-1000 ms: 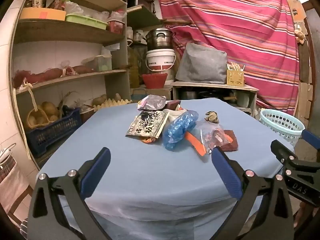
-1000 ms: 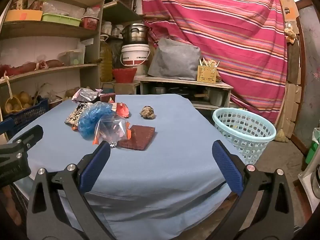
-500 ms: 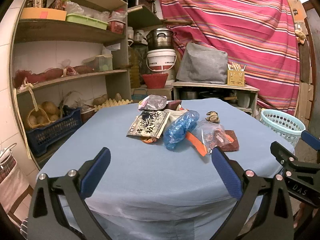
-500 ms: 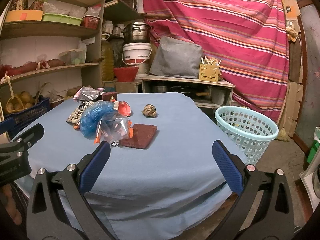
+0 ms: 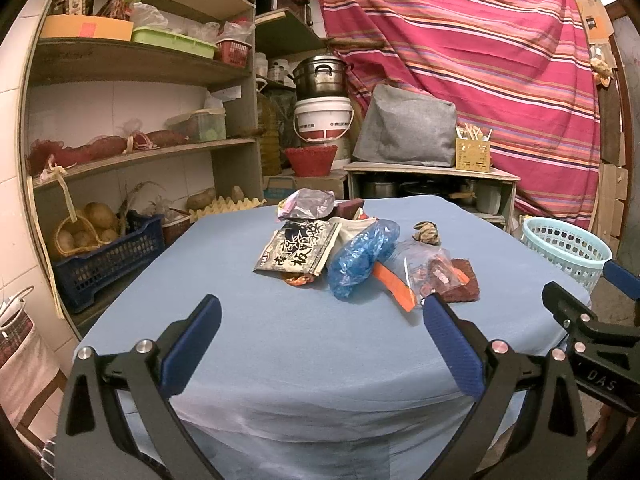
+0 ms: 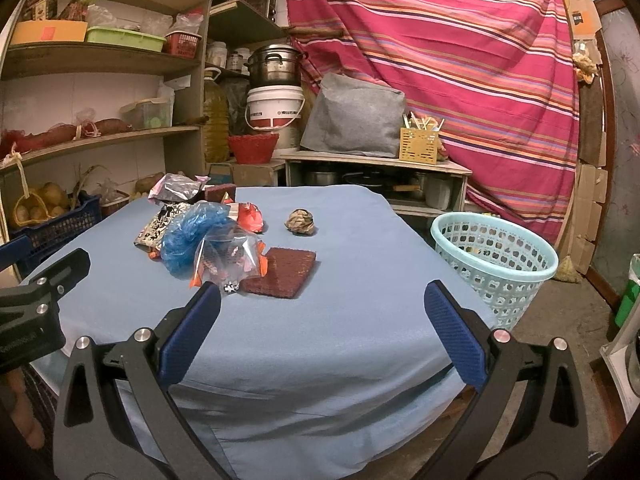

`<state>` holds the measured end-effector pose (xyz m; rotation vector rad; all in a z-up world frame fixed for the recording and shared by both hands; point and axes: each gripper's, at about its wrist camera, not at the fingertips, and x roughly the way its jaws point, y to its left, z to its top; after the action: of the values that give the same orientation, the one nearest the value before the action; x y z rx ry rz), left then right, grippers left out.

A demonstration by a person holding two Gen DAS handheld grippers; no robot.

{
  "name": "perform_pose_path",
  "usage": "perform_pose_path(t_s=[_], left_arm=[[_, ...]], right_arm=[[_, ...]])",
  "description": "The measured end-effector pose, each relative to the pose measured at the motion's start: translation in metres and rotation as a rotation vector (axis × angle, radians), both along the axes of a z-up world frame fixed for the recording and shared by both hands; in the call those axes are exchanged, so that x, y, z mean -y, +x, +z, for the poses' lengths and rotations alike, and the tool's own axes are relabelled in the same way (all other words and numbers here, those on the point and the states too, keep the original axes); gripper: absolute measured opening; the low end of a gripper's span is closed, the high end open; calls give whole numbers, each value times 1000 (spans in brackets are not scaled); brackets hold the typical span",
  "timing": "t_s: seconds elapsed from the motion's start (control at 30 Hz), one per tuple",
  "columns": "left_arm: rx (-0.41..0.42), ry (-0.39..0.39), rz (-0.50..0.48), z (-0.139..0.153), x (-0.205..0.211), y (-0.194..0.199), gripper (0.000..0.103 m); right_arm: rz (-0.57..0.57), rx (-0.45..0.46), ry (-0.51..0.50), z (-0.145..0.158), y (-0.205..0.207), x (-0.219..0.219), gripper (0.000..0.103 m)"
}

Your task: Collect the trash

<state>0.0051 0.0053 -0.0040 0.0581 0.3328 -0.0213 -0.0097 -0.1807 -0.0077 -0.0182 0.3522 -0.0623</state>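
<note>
Over the last second both views have crept a little closer to the pile: the litter sits slightly larger and lower in each picture than it did a second ago, so both tools have been easing forward, and nothing on the cloth has shifted. The left hand-held gripper (image 5: 320, 322) hangs released, its blue-padded fingers spread wide over the near part of the blue-clothed bench (image 5: 248, 344), empty and touching nothing. The right hand-held gripper (image 6: 322, 308) is likewise spread and empty, its left finger tip lying in the view just below the clear crinkled plastic bag with red and white scraps inside (image 6: 228, 258). The trash all remains on the bench: a black-and-white printed snack packet (image 5: 298, 250), a crumpled blue plastic bag (image 5: 362, 258), an orange strip of wrapper (image 5: 394, 286), a flat dark-red scouring pad (image 6: 282, 272) touching the clear bag, a red crumpled wrapper (image 6: 250, 216), a silver-purple foil pouch (image 5: 306, 204) at the far end, and a brown ball of scrunched paper (image 6: 300, 222) lying apart from the rest. The pale turquoise perforated plastic basket (image 6: 494, 260) stands on the floor beside the bench, on the right. I judge the collecting has not begun; the approach is under way, and the clear bag or the pad looks the nearest first pick for the right tool, which is also closer to the basket.
</note>
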Motion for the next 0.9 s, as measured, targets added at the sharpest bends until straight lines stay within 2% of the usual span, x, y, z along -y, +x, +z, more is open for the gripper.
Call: perform_pose_path(t_s=[0.9], left_arm=[[-6, -2, 0, 0, -3, 1, 99]], right_arm=[[2, -2, -5, 0, 0, -3, 99]])
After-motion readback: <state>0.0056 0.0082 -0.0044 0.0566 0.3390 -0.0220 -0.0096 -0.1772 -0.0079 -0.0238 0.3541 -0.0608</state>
